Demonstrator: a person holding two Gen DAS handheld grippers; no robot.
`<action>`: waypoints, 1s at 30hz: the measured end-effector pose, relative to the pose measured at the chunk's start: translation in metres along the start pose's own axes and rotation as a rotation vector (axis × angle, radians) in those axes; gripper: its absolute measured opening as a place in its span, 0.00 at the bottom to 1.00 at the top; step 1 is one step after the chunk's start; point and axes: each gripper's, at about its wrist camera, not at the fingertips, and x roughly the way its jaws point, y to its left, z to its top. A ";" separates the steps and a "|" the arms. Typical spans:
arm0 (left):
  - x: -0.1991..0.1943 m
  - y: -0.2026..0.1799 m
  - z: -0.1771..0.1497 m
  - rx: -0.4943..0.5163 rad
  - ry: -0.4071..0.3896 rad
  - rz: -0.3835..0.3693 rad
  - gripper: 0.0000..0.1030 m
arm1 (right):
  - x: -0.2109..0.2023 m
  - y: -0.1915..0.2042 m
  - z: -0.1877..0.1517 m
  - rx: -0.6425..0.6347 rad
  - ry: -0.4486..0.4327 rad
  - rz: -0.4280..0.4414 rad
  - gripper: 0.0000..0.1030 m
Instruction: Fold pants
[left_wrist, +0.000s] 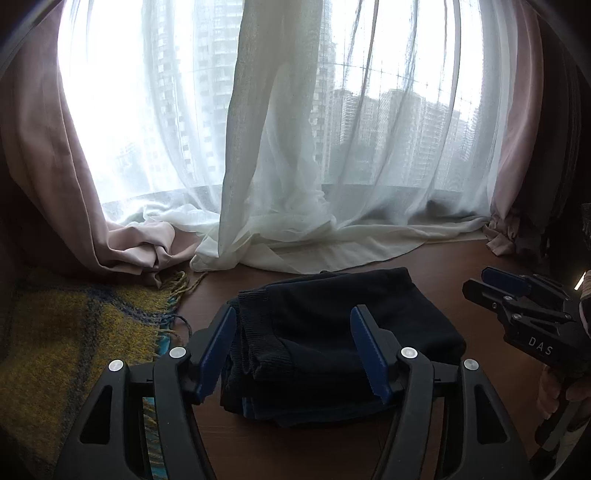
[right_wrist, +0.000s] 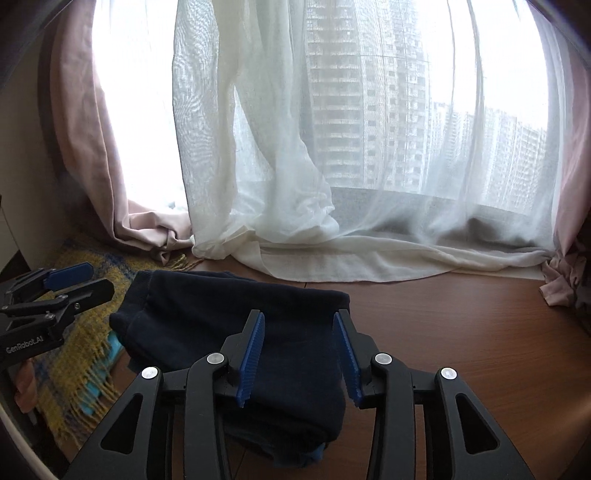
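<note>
Pants (left_wrist: 332, 332), folded into a compact bundle, lie flat on table (right_wrist: 480, 350).

A wide window (left_wrist: 388, 110) let in pale daylight and showed high-rise towers (right_wrist: 343, 110) through sheer white curtains (left_wrist: 266, 147) whose hems pooled on the brown wooden desk (right_wrist: 461, 332). Dusty pink drapes (left_wrist: 48, 184) hung at both sides. A yellow and blue fringed blanket (left_wrist: 74, 332) lay at the desk's left.
</note>
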 end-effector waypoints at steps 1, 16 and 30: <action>-0.007 -0.004 -0.001 0.007 -0.015 0.007 0.68 | -0.008 -0.001 -0.003 0.003 -0.009 0.000 0.43; -0.086 -0.046 -0.038 0.061 -0.137 0.012 0.86 | -0.108 -0.008 -0.040 0.054 -0.150 -0.063 0.72; -0.144 -0.087 -0.079 0.019 -0.180 0.025 0.97 | -0.178 -0.016 -0.081 0.038 -0.179 -0.074 0.78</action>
